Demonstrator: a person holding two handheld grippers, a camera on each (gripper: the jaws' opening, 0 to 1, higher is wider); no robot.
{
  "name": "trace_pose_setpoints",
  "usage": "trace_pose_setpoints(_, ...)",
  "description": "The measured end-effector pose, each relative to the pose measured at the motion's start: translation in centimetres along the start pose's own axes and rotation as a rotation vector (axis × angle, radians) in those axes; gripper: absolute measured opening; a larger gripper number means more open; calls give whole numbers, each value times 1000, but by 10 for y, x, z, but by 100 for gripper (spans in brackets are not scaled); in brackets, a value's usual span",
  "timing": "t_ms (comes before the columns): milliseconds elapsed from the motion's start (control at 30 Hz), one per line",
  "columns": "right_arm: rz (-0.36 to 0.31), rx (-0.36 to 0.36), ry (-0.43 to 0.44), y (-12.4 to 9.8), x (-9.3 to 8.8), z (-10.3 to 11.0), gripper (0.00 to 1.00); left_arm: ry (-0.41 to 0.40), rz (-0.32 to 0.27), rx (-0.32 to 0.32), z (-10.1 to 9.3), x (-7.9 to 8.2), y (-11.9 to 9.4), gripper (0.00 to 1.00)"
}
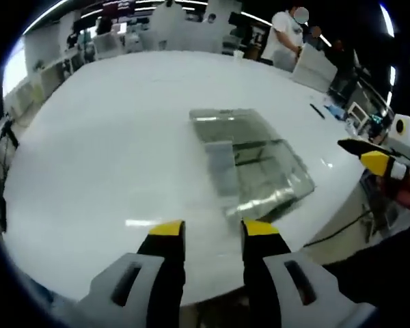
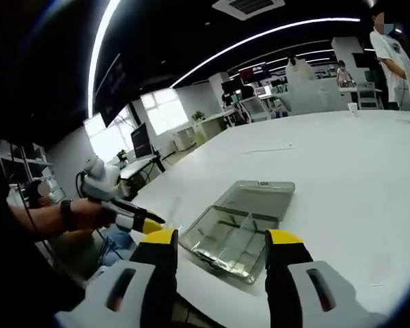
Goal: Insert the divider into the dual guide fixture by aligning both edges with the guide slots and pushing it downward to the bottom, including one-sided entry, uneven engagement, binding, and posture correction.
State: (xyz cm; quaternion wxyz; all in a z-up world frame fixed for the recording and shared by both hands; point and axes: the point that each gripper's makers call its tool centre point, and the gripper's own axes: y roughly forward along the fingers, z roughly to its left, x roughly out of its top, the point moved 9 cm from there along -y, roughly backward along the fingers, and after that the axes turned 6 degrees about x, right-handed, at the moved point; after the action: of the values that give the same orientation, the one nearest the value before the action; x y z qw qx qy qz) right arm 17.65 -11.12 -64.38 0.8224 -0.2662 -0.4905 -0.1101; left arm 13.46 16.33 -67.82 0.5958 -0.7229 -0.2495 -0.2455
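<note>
Clear dual guide fixture (image 1: 249,160) (image 2: 236,229) on white tabletop (image 1: 109,150) (image 2: 342,171), divider (image 2: 240,232) seated inside, just beyond both grippers. Left gripper (image 1: 212,231) and right gripper (image 2: 220,240): fingers held wide, nothing gripped.

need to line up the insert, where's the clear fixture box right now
The clear fixture box lies open on the white table near its edge, just ahead of the left gripper; in the right gripper view it sits between that gripper's jaws.
</note>
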Motion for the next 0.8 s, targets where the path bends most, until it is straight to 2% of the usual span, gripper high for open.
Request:
trace_pose_setpoints(67,-18,15,7,2,1,1,46,-11,-17,-14,-2,-1,-2,29)
trace_pose_setpoints(267,-3,40,4,12,4,7,44,-43,-34,-44,-7,-4,-5,29)
trace_pose_setpoints(367,0,75,-5,18,7,13,42,-77,-47,-73,-12,-2,-7,29)
trace_pose_setpoints(633,-12,100,-2,29,11,20,41,-98,-79,-121,-24,4,-4,29)
trace_pose_setpoints(700,-15,103,3,30,12,21,39,-85,-103,-142,-29,5,-5,29)
trace_pose_setpoints(800,-25,105,12,31,12,22,38,-89,-101,-147,-31,5,-5,29)
